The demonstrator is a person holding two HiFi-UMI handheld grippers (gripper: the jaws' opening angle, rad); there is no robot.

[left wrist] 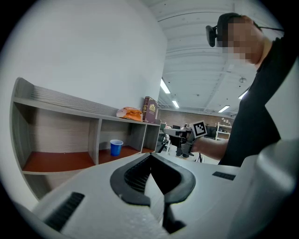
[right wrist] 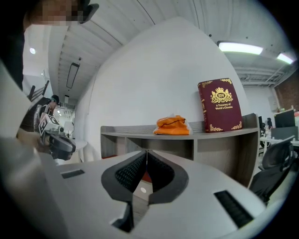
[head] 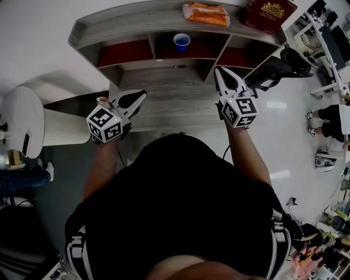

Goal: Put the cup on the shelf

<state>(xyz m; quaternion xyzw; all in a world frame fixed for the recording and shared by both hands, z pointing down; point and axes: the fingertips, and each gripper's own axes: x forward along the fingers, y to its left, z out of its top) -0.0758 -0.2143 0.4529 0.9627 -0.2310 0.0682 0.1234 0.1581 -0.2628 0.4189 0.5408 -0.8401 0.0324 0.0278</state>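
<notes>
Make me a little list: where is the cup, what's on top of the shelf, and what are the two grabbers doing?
cup: blue, upright, in the middle compartment of the shelf
shelf top: orange bag, red book
left gripper: shut, empty, in front of shelf
right gripper: shut, empty, in front of shelf
task: cup looks placed

L gripper (left wrist: 150, 158) jaws are seen pressed together; blue cup (left wrist: 116, 147) is seen upright in shelf (left wrist: 56, 103) mid compartment.
</notes>
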